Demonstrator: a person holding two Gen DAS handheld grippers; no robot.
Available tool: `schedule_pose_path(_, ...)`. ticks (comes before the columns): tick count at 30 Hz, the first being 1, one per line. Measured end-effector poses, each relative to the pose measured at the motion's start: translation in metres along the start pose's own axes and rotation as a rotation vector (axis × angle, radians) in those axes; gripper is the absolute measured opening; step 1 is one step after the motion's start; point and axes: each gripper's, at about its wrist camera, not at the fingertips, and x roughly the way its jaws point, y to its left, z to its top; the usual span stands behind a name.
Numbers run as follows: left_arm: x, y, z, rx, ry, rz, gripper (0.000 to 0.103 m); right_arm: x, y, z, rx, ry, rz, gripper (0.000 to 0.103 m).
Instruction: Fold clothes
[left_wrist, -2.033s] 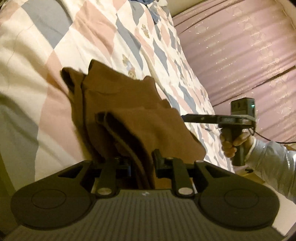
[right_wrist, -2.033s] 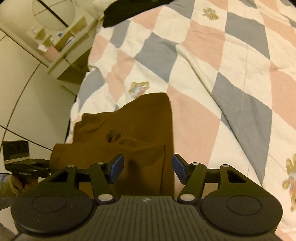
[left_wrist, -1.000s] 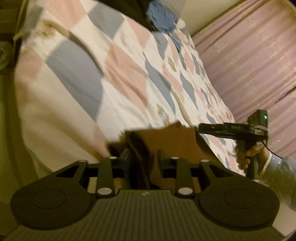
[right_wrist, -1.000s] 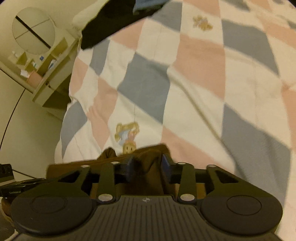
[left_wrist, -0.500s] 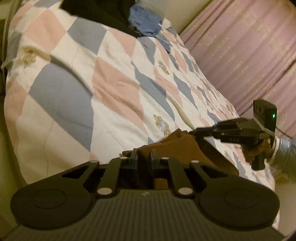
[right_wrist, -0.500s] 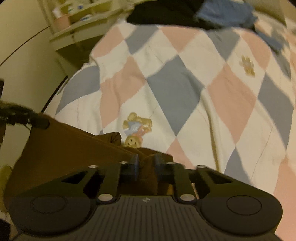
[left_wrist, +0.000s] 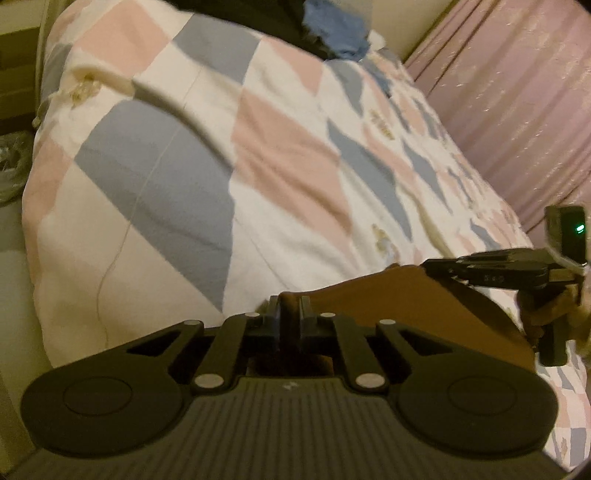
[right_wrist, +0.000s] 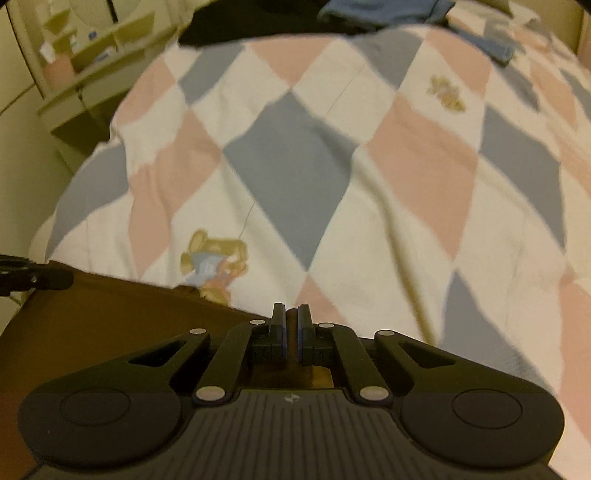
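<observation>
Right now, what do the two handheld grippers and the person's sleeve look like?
Both are black plastic: ribbed body, two round side discs, silver pivot pins. The right gripper has blue pads. The left gripper shows dark fingers. Seen from the left wrist, the right unit carries a boxy camera with a green light and a pistol handle. Its sleeve is barely visible.

The left gripper (left_wrist: 290, 308) points steeply down, its jaws pinched nearly together on a fold of brown cloth (left_wrist: 406, 299). The right gripper (right_wrist: 291, 317) tilts down likewise, its blue pads (right_wrist: 283, 332) all but touching, clamped on the same cloth (right_wrist: 110, 314). In the left view the right gripper (left_wrist: 430, 265) lies level, a hand (left_wrist: 550, 314) wrapped round its handle.
</observation>
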Motion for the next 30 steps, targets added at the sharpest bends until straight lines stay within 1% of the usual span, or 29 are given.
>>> schedule_pose_path(1, -0.001, -0.003, 0.003, 0.011, 0.011, 0.011, 0.01, -0.002, 0.001, 0.003, 0.004, 0.009, -0.008, 0.011)
schedule_pose_path(3, -0.008, -0.012, 0.01, 0.054, 0.02, 0.059, 0.017, -0.013, -0.001, 0.009, 0.042, 0.01, -0.021, 0.032)
schedule_pose_path(4, -0.013, -0.015, 0.013, 0.073, 0.016, 0.084, 0.018, -0.022, -0.001, 0.011, 0.045, -0.005, -0.051, 0.037)
schedule_pose_path(5, -0.019, -0.018, 0.015, 0.088, 0.005, 0.118, 0.019, -0.035, 0.0, 0.011, 0.038, -0.03, -0.091, 0.039)
schedule_pose_path(6, -0.027, -0.02, 0.016, 0.097, -0.008, 0.154, 0.017, -0.047, 0.002, 0.009, 0.036, -0.052, -0.122, 0.04)
schedule_pose_path(7, -0.037, -0.022, 0.017, 0.101, -0.025, 0.184, 0.017, -0.062, 0.002, 0.007, 0.045, -0.075, -0.143, 0.04)
schedule_pose_path(8, -0.052, -0.025, 0.015, 0.102, -0.047, 0.193, 0.017, -0.078, 0.003, 0.002, 0.06, -0.104, -0.152, 0.04)
schedule_pose_path(9, -0.067, -0.03, 0.012, 0.108, -0.065, 0.17, 0.017, -0.094, 0.005, -0.004, 0.074, -0.134, -0.155, 0.04)
schedule_pose_path(10, -0.079, -0.04, 0.008, 0.124, -0.069, 0.13, 0.017, -0.11, 0.009, -0.012, 0.084, -0.16, -0.14, 0.04)
schedule_pose_path(12, -0.097, -0.067, -0.012, 0.174, -0.035, 0.023, 0.017, -0.137, 0.022, -0.034, 0.085, -0.198, -0.088, 0.04)
schedule_pose_path(14, -0.099, -0.086, -0.033, 0.192, 0.0, -0.062, 0.017, -0.15, 0.036, -0.058, 0.08, -0.206, -0.044, 0.04)
schedule_pose_path(16, -0.094, -0.102, -0.056, 0.205, 0.023, -0.13, 0.019, -0.148, 0.051, -0.083, 0.071, -0.189, -0.031, 0.04)
schedule_pose_path(17, -0.087, -0.107, -0.067, 0.226, 0.037, -0.119, 0.02, -0.143, 0.057, -0.094, 0.061, -0.179, -0.038, 0.04)
schedule_pose_path(19, -0.066, -0.104, -0.083, 0.259, 0.057, -0.038, 0.019, -0.127, 0.065, -0.115, 0.039, -0.153, -0.074, 0.039)
schedule_pose_path(20, -0.056, -0.097, -0.088, 0.264, 0.059, 0.0, 0.019, -0.118, 0.066, -0.123, 0.027, -0.154, -0.107, 0.039)
schedule_pose_path(22, -0.046, -0.086, -0.085, 0.267, 0.054, 0.043, 0.01, -0.1, 0.056, -0.128, 0.046, -0.146, -0.159, 0.041)
schedule_pose_path(23, -0.045, -0.083, -0.081, 0.279, 0.053, 0.062, 0.004, -0.093, 0.05, -0.127, 0.064, -0.145, -0.176, 0.044)
schedule_pose_path(25, -0.055, -0.084, -0.075, 0.307, 0.039, 0.097, 0.004, -0.089, 0.038, -0.12, 0.102, -0.152, -0.195, 0.044)
schedule_pose_path(27, -0.073, -0.091, -0.073, 0.323, 0.023, 0.113, 0.008, -0.096, 0.034, -0.118, 0.102, -0.168, -0.215, 0.044)
schedule_pose_path(29, -0.097, -0.103, -0.08, 0.311, 0.016, 0.079, 0.008, -0.113, 0.038, -0.12, 0.101, -0.2, -0.227, 0.043)
schedule_pose_path(30, -0.106, -0.112, -0.084, 0.305, 0.012, 0.061, 0.008, -0.124, 0.042, -0.123, 0.104, -0.222, -0.218, 0.043)
